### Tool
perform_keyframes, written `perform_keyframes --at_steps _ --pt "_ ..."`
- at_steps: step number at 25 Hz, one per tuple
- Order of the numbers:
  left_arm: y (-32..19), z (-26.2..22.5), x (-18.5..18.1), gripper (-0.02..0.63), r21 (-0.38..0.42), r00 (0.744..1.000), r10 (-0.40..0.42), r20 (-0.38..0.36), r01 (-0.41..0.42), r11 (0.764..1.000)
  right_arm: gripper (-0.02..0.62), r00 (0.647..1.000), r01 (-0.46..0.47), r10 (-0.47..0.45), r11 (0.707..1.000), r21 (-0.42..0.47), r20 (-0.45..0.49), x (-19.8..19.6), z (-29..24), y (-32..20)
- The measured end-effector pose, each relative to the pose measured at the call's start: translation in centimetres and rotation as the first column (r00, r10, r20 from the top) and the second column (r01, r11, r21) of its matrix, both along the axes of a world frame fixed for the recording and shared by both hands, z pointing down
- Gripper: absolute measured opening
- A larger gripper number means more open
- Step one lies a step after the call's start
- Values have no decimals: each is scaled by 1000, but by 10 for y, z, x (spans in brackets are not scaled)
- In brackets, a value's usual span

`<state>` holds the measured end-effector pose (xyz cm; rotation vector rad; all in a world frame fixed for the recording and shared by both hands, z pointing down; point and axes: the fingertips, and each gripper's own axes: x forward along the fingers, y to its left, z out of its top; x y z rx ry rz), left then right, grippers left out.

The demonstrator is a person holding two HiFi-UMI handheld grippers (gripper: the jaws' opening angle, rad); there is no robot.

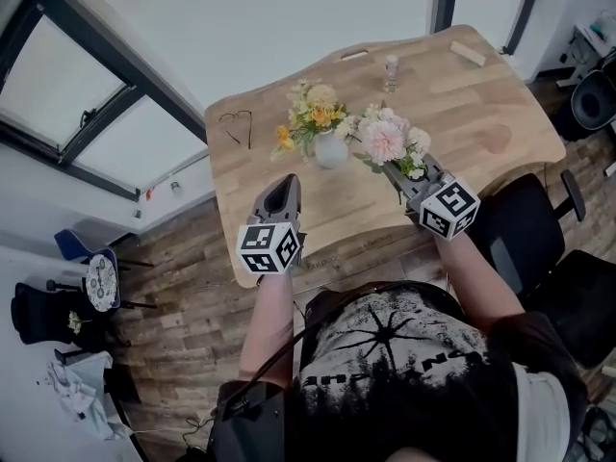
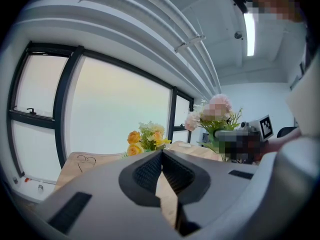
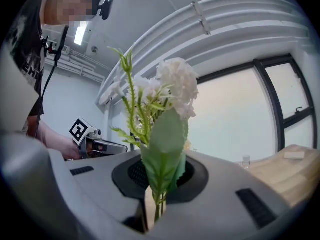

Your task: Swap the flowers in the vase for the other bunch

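While the right tool (image 1: pixel 397 174) grips the pink bunch (image 1: pixel 383 141) just right of the vase (image 1: pixel 330 151), the closed, empty left tool (image 1: pixel 285 183) points at it from the left.

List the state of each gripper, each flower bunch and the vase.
left gripper: shut, nothing between its jaws.
right gripper: shut on the stems of the pink bunch.
pink bunch: held up beside the vase, not in it.
yellow bunch: standing in the vase.
vase: upright on the table, holding the yellow bunch.
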<state>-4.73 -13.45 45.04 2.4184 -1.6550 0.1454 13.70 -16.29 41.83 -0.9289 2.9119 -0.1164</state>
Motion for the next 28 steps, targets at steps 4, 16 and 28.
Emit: perform_keyframes --at_steps 4,16,28 --pt "-12 -2 -9 14 1 1000 -1 -1 1 1000 40 1000 0 0 1000 -6 6 -7 1 -12" --pt "-61 -4 -39 15 -10 996 91 -8 -91 996 40 994 -103 103 995 -5 31 -25 -4 -53" --pt "-92 -11 -32 180 8 977 209 34 -210 978 40 985 -167 167 986 -15 40 -38 1 -72"
